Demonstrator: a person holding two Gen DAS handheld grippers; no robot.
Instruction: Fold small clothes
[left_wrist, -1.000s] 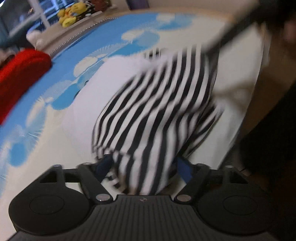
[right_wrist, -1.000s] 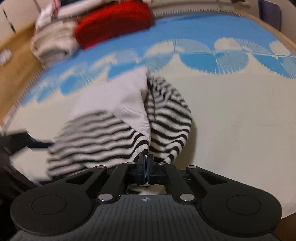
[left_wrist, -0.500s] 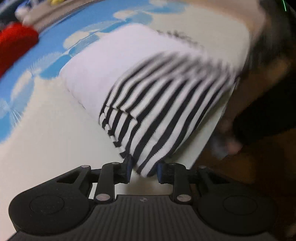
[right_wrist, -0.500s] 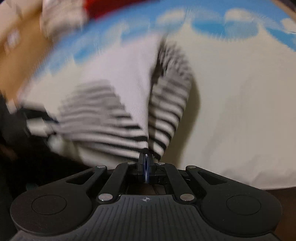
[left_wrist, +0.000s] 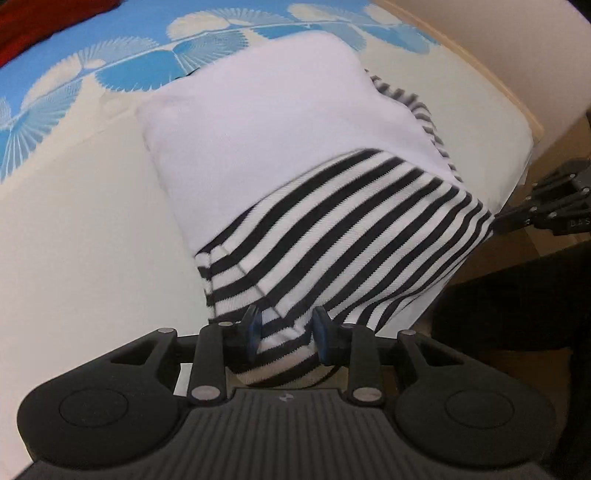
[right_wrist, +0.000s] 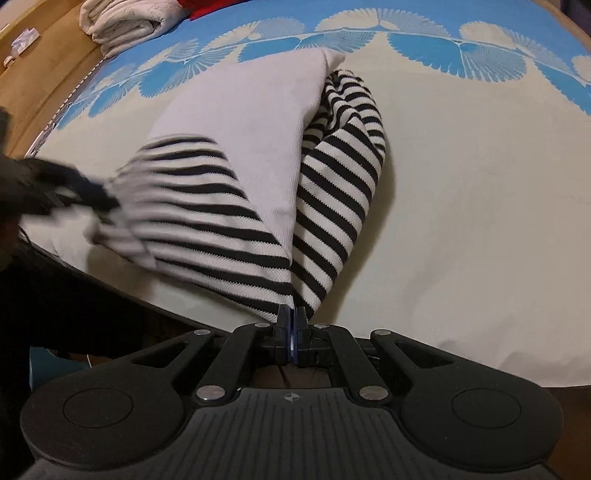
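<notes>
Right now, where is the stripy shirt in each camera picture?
Left wrist view: the stripy shirt fills the middle, its near end between the left gripper fingers.
Right wrist view: the shirt lies centre-left, its near corner pinched by the right gripper.
Shared landmark: the blue fan-pattern cloth behind the shirt shows in both views.

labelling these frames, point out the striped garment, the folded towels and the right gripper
striped garment (left_wrist: 354, 236), left wrist view, middle of its striped part
folded towels (right_wrist: 125, 26), right wrist view, top of the pale stack
right gripper (right_wrist: 291, 325), right wrist view, between its fingertips
</notes>
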